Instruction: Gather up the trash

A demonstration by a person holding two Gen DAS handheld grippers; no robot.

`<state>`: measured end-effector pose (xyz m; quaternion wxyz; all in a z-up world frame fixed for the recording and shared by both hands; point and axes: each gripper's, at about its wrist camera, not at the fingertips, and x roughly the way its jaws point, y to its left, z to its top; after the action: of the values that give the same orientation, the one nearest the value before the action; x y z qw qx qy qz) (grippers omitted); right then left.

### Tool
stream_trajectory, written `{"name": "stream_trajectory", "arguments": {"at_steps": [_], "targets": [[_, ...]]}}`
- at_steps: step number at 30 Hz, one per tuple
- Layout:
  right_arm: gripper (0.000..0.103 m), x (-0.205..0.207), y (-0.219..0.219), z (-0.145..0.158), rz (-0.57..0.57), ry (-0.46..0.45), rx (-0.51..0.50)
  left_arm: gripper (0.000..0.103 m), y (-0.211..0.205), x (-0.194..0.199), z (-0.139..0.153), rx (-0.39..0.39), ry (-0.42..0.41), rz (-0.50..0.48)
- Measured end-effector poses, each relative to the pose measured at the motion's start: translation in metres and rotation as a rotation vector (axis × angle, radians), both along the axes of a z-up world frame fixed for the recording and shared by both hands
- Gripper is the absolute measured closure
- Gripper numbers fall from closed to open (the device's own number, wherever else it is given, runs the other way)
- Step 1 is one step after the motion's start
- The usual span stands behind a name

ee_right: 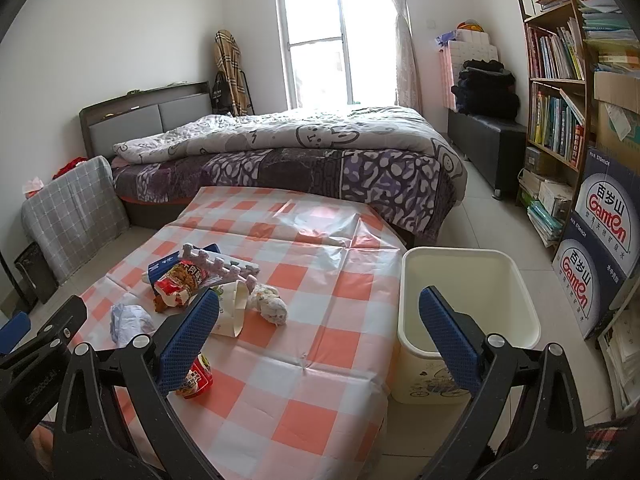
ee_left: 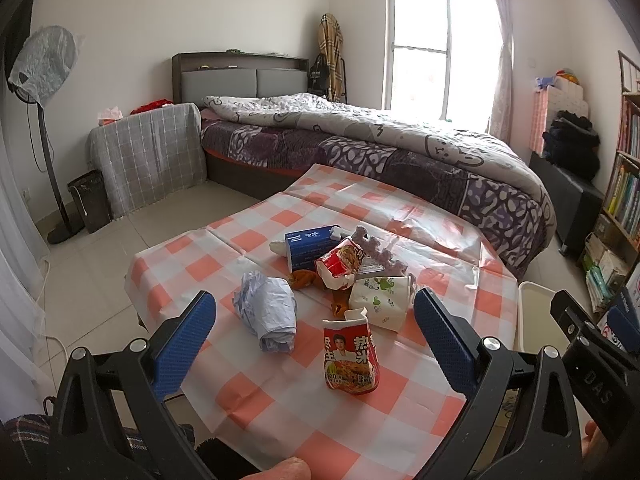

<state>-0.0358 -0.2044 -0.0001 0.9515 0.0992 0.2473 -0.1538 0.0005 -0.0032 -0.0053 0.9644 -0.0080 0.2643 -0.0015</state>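
Trash lies on a checked tablecloth (ee_left: 280, 400): a red noodle cup (ee_left: 351, 356) nearest, a crumpled pale blue bag (ee_left: 268, 308), a torn red noodle wrapper (ee_left: 340, 262), a blue box (ee_left: 310, 246), a white-green tissue pack (ee_left: 380, 298) and a purple egg tray piece (ee_left: 380, 252). My left gripper (ee_left: 314, 328) is open above the near table edge, the cup between its fingers' line. My right gripper (ee_right: 320, 328) is open and empty, over the table's right edge, beside a cream trash bin (ee_right: 520, 304). A crumpled tissue wad (ee_right: 272, 306) shows in the right view.
A bed (ee_right: 320, 160) stands behind the table. A bookshelf (ee_right: 560, 100) and water cartons (ee_right: 600, 248) line the right wall. A covered side table (ee_left: 148, 156), a dark bin (ee_left: 90, 200) and a standing fan (ee_left: 44, 64) are on the left.
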Motion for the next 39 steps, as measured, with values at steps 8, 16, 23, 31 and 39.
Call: {"name": "stream_trajectory", "arguments": {"at_steps": [8,16,23,31,39], "targets": [[0.007,0.001,0.000,-0.005,-0.001,0.001,0.001,0.007,-0.006,-0.004,-0.004,0.001,-0.001,0.005],[0.007,0.001,-0.001,-0.006,0.000,0.003,0.003,0.007,-0.006,-0.002,-0.005,0.001,0.002,0.001],[0.007,0.001,0.001,-0.005,0.000,0.003,0.004,0.007,-0.001,0.000,-0.002,-0.002,0.006,-0.001],[0.007,0.001,0.005,-0.008,0.003,0.006,0.005,0.007,-0.002,-0.003,-0.015,-0.003,0.010,-0.001],[0.007,0.001,0.005,-0.009,0.003,0.009,0.005,0.007,-0.002,-0.002,-0.015,-0.002,0.011,-0.001]]}}
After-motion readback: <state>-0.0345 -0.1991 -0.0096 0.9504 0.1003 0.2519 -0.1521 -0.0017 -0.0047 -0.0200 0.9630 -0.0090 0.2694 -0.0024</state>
